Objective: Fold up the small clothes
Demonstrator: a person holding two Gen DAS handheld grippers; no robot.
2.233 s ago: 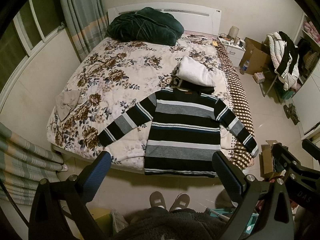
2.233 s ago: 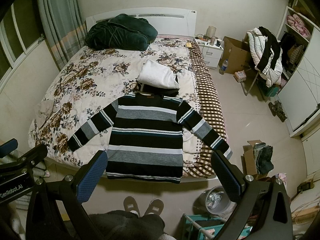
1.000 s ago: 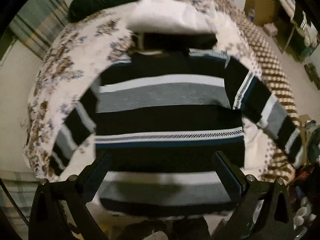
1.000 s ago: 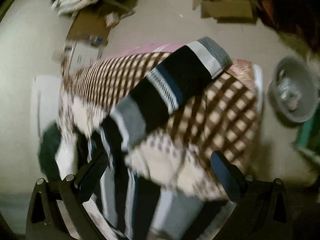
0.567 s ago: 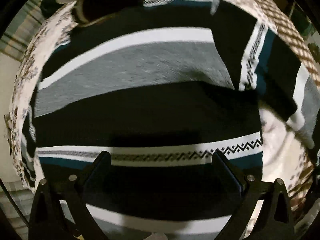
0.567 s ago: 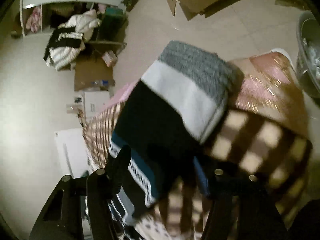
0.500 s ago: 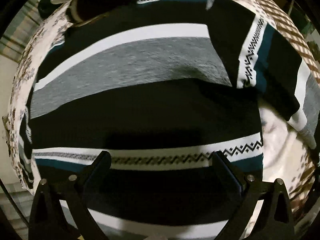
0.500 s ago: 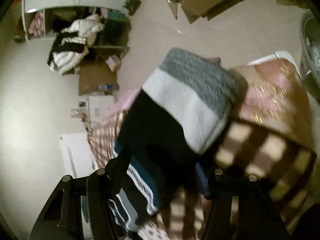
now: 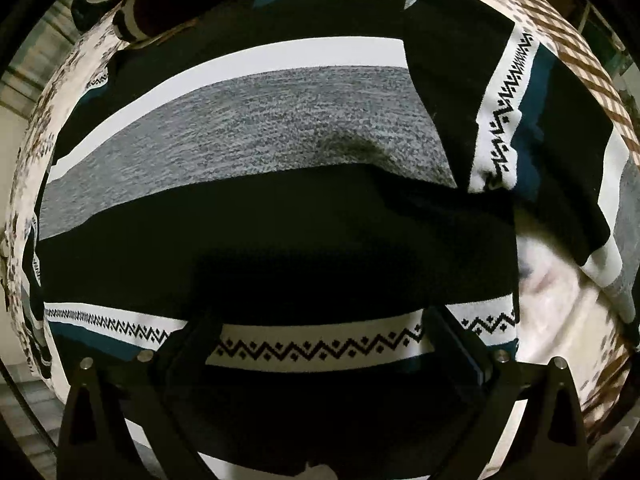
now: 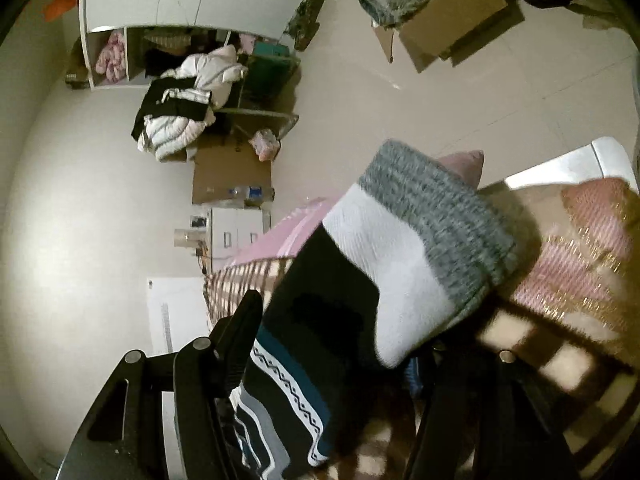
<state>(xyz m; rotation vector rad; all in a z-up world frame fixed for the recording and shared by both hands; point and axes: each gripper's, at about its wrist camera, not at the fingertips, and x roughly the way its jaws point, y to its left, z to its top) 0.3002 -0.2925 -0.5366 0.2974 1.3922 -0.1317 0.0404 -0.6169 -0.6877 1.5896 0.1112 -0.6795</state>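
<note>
One striped sweater [image 9: 256, 216] lies flat on the bed [image 9: 560, 320], one sleeve [image 10: 400, 272] at the checked edge. Left hand-held gripper [image 9: 320, 344]: jaws apart above the sweater's body. Right hand-held gripper [image 10: 340, 340]: jaws clamped across that sleeve near the cuff. Two cardboard boxes [image 10: 452, 16] on the floor

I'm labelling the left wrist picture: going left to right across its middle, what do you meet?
Floral bedspread → sweater body → sweater's sleeve with the zigzag band → checked blanket.
</note>
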